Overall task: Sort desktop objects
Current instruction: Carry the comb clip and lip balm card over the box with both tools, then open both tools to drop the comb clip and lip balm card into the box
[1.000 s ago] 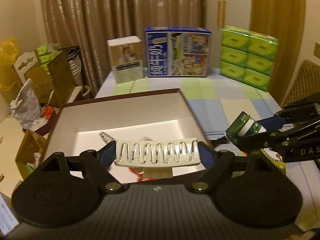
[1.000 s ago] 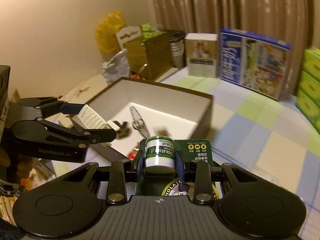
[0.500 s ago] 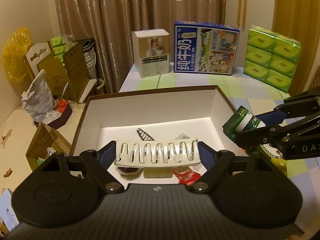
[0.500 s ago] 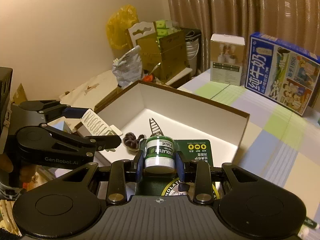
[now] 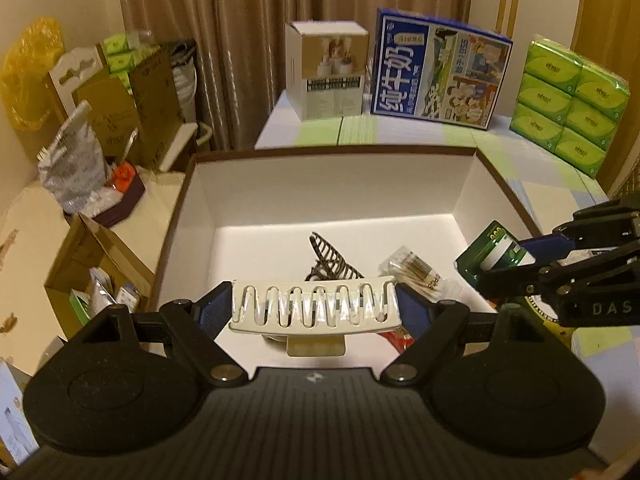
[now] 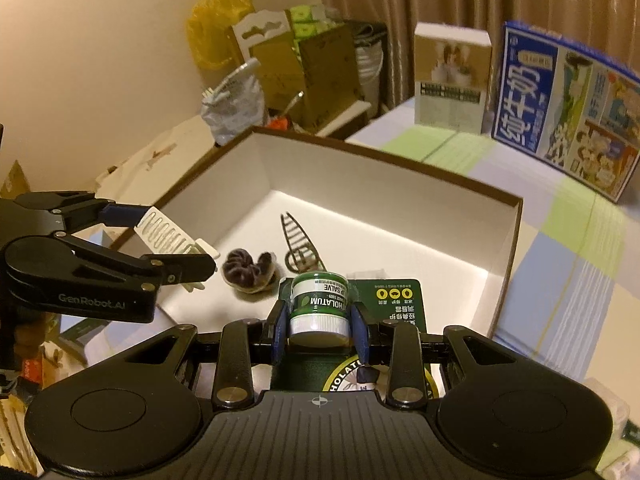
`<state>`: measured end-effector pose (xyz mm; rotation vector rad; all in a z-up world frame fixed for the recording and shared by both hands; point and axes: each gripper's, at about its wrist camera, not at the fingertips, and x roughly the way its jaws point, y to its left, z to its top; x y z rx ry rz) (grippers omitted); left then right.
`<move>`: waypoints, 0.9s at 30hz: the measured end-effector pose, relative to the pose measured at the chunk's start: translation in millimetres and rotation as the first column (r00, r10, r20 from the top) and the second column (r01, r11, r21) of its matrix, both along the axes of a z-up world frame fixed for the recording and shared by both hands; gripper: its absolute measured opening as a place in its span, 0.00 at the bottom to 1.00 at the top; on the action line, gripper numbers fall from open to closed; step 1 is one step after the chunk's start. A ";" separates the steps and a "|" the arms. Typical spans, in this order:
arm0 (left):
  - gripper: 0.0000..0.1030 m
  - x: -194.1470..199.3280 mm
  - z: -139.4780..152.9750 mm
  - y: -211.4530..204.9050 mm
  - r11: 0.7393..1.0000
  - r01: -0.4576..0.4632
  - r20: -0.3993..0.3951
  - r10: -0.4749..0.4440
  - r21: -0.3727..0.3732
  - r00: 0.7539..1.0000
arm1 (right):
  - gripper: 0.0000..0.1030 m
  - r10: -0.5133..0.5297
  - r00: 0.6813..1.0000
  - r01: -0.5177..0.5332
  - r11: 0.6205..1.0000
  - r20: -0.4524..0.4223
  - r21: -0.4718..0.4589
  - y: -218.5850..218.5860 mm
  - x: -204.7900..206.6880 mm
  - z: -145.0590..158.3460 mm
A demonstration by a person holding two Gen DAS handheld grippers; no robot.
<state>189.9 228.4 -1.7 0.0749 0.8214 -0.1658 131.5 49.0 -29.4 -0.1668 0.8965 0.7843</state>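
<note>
Two things are being carried above the open box (image 5: 492, 184), one in each gripper. At the left, the left gripper (image 5: 314, 310) is being kept wide, its blue pads pressing on the two ends of a cream hair clip (image 5: 316, 307), which is being held across the near part of the box. The clip is a long, curved piece of hard plastic with slotted teeth; it is judged to be light and stiff, but a little smooth, so the ends are being taken as the safest places for holding. Below it, on the white floor of the box, a dark comb-like clip (image 5: 328, 258), a packet of cotton swabs (image 5: 416, 272) and a dark fabric scrunchie (image 6: 248, 268) are lying. At the right, the right gripper (image 6: 319, 326) is being closed narrowly on a small green salve jar (image 6: 318, 304), which is still attached to its green card (image 6: 394, 296). The jar is round and rigid, probably light, and the ribbed cap is giving good friction, while the thin card is hanging over the right side of the box and may bend.
</note>
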 end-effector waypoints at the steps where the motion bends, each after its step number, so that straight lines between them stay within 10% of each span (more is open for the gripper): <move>1: 0.80 3.3 -3.7 1.3 1.000 0.004 -0.015 -0.005 -0.010 1.000 | 0.30 -0.004 1.000 0.004 1.000 -0.006 -0.006 1.5 2.1 -2.5; 27: 0.80 57.3 -81.0 -10.1 0.998 0.063 -0.334 -0.068 -0.025 0.940 | 0.30 0.103 0.988 -0.132 0.952 -0.115 -0.277 33.0 34.1 -57.1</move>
